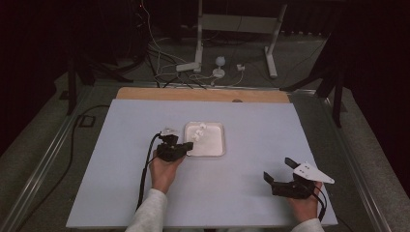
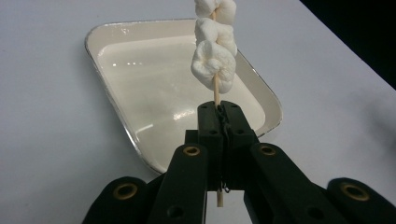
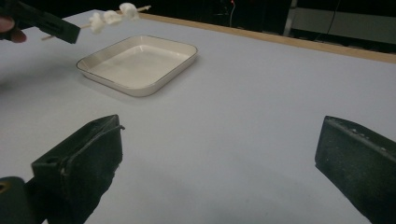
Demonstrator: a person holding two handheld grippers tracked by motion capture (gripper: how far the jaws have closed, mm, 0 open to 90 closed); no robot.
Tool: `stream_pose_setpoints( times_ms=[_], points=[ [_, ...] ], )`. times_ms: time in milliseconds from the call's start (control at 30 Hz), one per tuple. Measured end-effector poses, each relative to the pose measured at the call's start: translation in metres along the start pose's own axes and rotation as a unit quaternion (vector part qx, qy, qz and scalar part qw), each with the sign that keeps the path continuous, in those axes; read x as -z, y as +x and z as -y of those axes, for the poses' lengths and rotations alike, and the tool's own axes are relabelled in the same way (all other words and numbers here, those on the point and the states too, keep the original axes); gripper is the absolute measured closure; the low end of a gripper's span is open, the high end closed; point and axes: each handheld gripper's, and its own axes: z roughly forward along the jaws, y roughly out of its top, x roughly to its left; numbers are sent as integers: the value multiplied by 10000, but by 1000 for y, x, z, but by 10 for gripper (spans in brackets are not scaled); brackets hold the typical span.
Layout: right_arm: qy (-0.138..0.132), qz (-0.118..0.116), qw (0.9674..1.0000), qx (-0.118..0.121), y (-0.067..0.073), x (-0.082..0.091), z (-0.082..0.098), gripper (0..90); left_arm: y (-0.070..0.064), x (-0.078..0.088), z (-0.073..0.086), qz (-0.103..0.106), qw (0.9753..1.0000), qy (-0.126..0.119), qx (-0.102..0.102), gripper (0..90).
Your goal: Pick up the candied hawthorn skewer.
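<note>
Right gripper (image 3: pixel 219 163): seen nearest the lens in the right gripper view, its two black jaws spread wide with only bare table between them; in the high view it is found at 4 o'clock of the tray, well apart from it.
Left gripper (image 2: pixel 219 121): clenched on the skewer, the stick being pinched between the two closed pads; in the high view it is placed just at 9 o'clock of the tray.
Skewer (image 2: pixel 215 91): a thin wooden stick, held above the tray and clear of it; its bare end is seen below the jaws.
Marshmallows (image 2: pixel 214 65): white pieces threaded on the skewer, one after another, toward 12 o'clock from the left gripper's pads.
Tray (image 2: pixel 112 100): a shallow cream dish with a metallic rim, set near the table's middle.
Table (image 1: pixel 251 183): covered in pale blue-grey, a wooden edge being shown at 12 o'clock.
Writing: no readable brand or label is made out.
</note>
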Motion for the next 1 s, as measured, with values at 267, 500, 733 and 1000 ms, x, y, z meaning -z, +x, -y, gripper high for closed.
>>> stream_pose_setpoints(
  times_ms=[267,500,733,1000],
  points=[
    [-47,-70,10000,-3,-2,-2,-7,13,2,15,9,-30,9994,-307,-175,896],
    [-100,-254,9996,-81,-4,-7,-31,13,1,32,15,-1,9977,-589,-337,896],
    [-75,-336,9992,-211,-3,-17,-59,13,0,41,19,148,9957,-747,-536,896],
    [-186,-580,9978,-274,8,-31,-87,13,2,45,19,317,9942,-879,-533,896]
  ],
)
